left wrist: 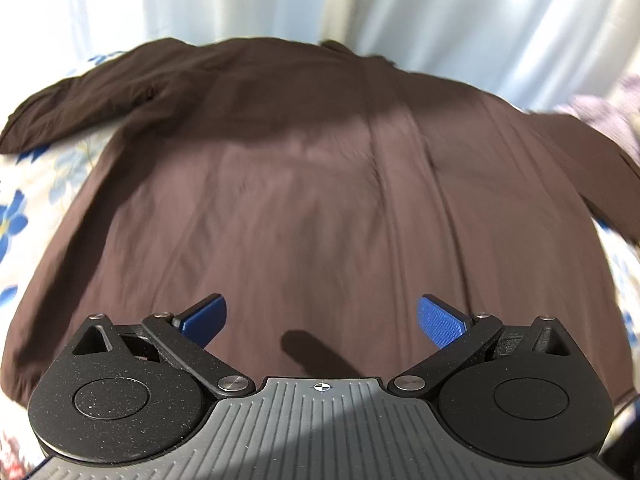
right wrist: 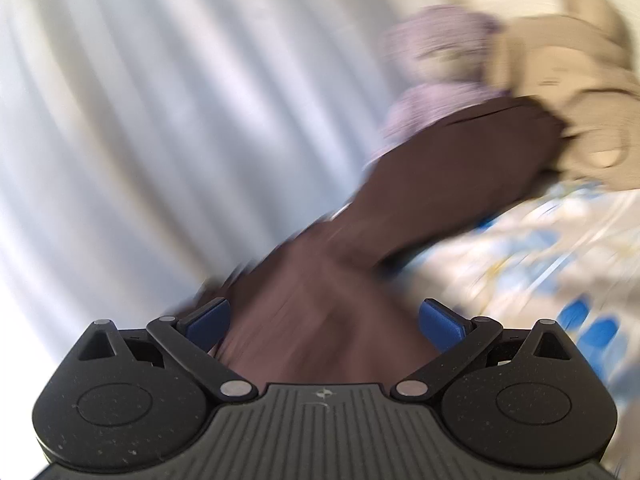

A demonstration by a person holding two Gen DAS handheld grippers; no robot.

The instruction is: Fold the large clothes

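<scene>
The brown shirt (left wrist: 320, 184) lay spread flat on the flowered bedsheet (left wrist: 24, 216), its left sleeve (left wrist: 80, 108) thrown out toward the pale curtain (left wrist: 440, 8). The left gripper (left wrist: 322, 320) hung over the lower body of the shirt, jaws wide and holding nothing. The cloth looked thin, light and limp, creasing easily, so it would likely sag unless pinched at a hem or shoulder seam. In the blurred right wrist view the right gripper (right wrist: 324, 320) was also spread wide over the shirt's right sleeve (right wrist: 460, 160), which reached toward a lilac garment (right wrist: 436, 40) and a beige one (right wrist: 580, 92).
</scene>
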